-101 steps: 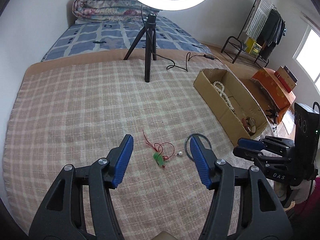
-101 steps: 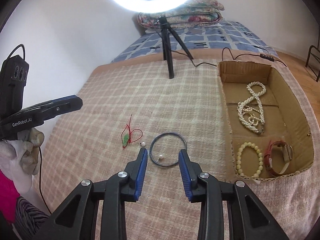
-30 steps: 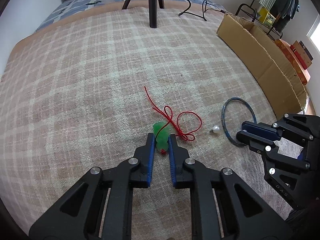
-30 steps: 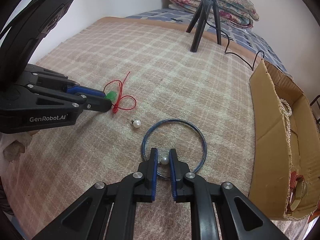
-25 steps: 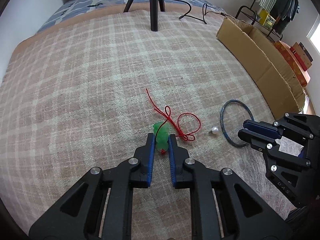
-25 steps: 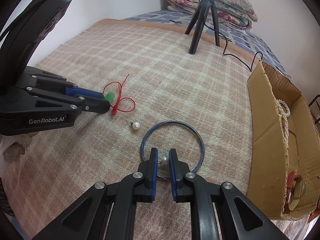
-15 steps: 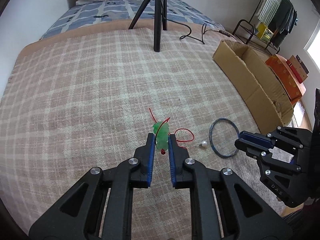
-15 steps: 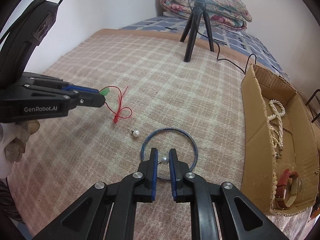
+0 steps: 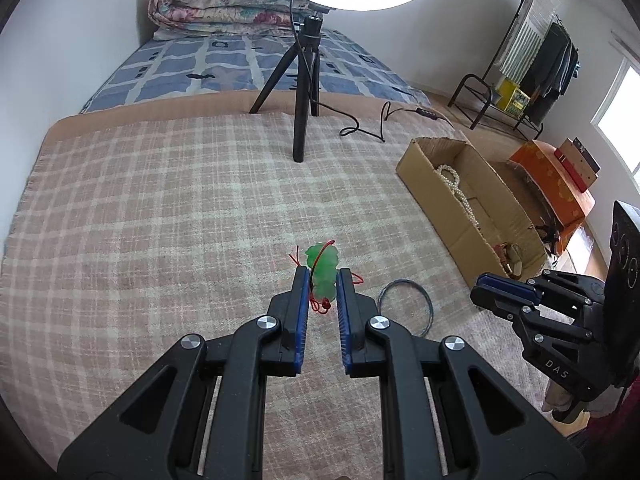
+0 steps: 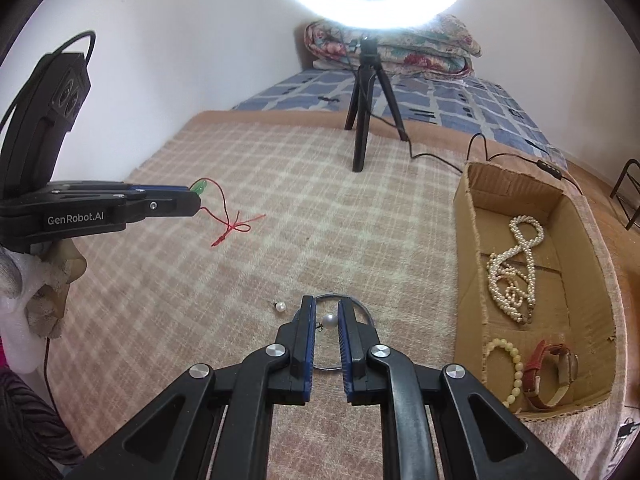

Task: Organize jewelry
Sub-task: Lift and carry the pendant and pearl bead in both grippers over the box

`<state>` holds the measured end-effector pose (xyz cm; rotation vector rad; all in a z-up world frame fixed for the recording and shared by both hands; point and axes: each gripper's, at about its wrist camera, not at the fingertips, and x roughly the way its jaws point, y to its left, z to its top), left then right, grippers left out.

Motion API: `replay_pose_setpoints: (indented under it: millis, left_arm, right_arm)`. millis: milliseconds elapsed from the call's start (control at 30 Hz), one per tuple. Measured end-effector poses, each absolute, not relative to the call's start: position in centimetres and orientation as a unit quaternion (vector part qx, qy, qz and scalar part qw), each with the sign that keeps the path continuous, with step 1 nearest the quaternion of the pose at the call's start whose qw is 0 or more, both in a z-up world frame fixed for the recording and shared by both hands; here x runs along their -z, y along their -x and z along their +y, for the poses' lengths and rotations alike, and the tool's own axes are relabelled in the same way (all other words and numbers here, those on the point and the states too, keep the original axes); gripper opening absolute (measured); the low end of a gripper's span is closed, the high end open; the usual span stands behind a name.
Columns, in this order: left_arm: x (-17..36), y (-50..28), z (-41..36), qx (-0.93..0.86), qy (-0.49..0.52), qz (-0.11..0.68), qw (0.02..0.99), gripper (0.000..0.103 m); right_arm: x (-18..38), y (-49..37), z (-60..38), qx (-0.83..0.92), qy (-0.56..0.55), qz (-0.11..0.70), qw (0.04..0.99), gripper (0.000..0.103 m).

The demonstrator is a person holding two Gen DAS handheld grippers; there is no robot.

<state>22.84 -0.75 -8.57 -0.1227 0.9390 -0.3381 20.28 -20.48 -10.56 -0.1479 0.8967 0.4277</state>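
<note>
Left gripper [image 9: 322, 280] clenched on green pendant [image 9: 322, 270], right gripper [image 10: 323, 320] on pearl earring [image 10: 329, 321]; both clear of blanket [image 10: 280, 216], likely for transfer to cardboard box [image 10: 472, 240].

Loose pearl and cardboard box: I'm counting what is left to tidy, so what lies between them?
Only the blue hoop on the blanket, partly hidden by the right gripper; right wrist view.

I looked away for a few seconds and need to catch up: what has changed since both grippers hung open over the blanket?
The left gripper shut on the green pendant, the right gripper on a pearl earring; both lifted them. The blue hoop, the other pearl earring and the cardboard box stayed put.
</note>
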Motion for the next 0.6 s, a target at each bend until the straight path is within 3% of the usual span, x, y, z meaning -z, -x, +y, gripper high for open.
replay_pose_setpoints:
  millis: [600]
  left_arm:
    - [3.8, -23.9, -8.2, 0.219, 0.040, 0.401, 0.889, 0.012]
  right_arm:
    - [5.7, -18.6, -29.0, -0.141, 0.037, 0.389, 0.909, 0.009]
